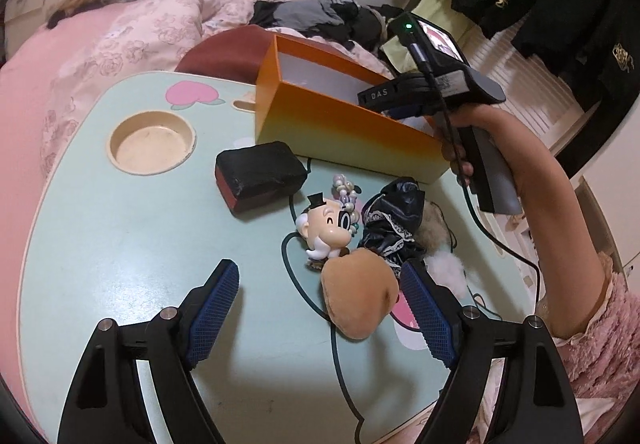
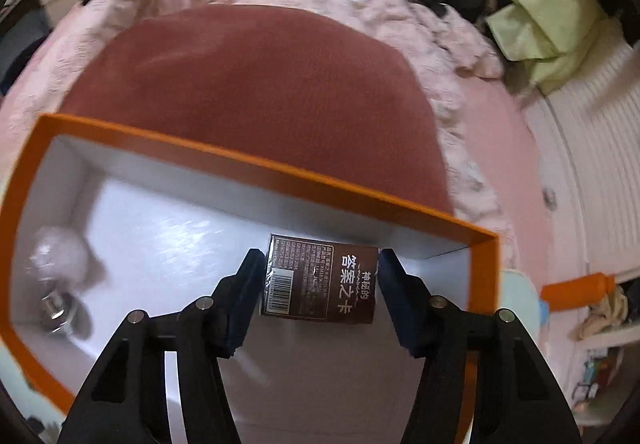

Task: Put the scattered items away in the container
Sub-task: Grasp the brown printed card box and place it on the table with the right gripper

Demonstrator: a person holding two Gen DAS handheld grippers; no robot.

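An orange box (image 1: 340, 124) with a white inside stands at the far side of the pale green table (image 1: 120, 224). My left gripper (image 1: 320, 284) is open above the table, its right finger beside a tan plush piece (image 1: 360, 296). Near it lie a cartoon figure head (image 1: 328, 228), a bead string (image 1: 347, 192), a dark lace cloth (image 1: 394, 216) and a black and red case (image 1: 260, 172). My right gripper (image 2: 318, 280) is over the orange box (image 2: 280, 176) and is shut on a brown card box (image 2: 320, 280). A pink fluffy keychain (image 2: 60, 260) lies in the box's left corner.
A round cup recess (image 1: 152, 142) is sunk in the table's left part. A pink bed with a dark red cushion (image 2: 260, 84) and dark clothes (image 1: 320, 14) lies beyond the table. White fluff (image 1: 446, 272) lies by the lace cloth.
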